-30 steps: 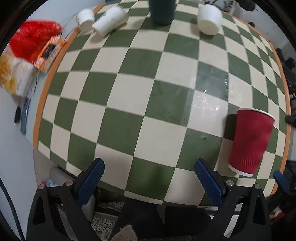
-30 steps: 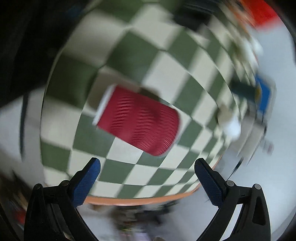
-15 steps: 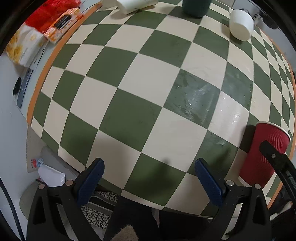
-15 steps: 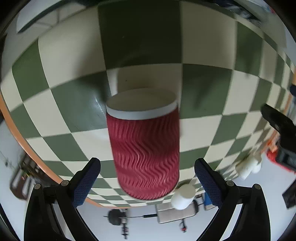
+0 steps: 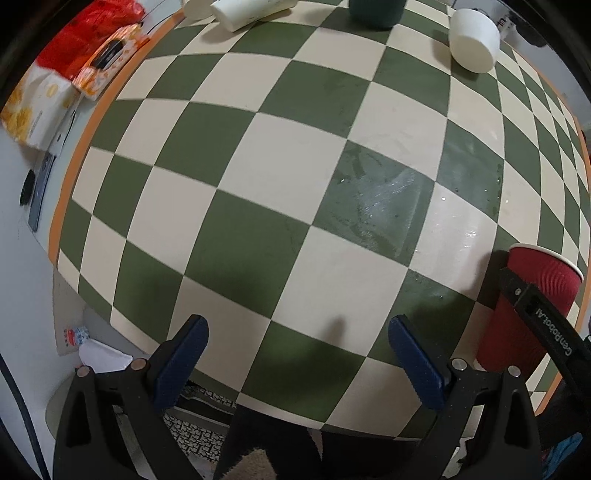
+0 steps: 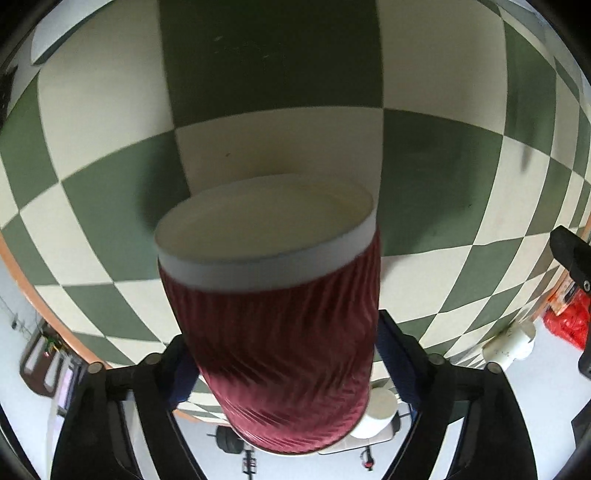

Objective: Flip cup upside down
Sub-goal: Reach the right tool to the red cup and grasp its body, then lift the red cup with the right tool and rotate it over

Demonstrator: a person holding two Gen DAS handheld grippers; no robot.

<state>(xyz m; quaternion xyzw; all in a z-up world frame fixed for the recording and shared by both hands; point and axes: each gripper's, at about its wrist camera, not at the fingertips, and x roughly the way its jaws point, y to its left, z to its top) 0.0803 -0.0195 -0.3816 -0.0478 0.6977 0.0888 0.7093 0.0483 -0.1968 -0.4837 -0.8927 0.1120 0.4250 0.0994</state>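
Near the checkered table's [image 5: 288, 177] right edge, the right gripper [image 6: 282, 363] pinches the red ribbed paper cup [image 6: 277, 339] low on its wall while the left gripper [image 5: 299, 362] hangs wide open and empty, so squeezing may crush it or rotating may let it slip.

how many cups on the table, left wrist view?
5 visible: red cup near right, between the right tongs; white cup far right; dark green, two white lying far edge.

Green-and-cream checkered table [image 5: 280, 177] with orange edge, red wavy-ribbed cup [image 6: 280, 350] with white band, white cup [image 5: 472, 40] at one o'clock, blue-padded black left gripper [image 5: 299, 354]
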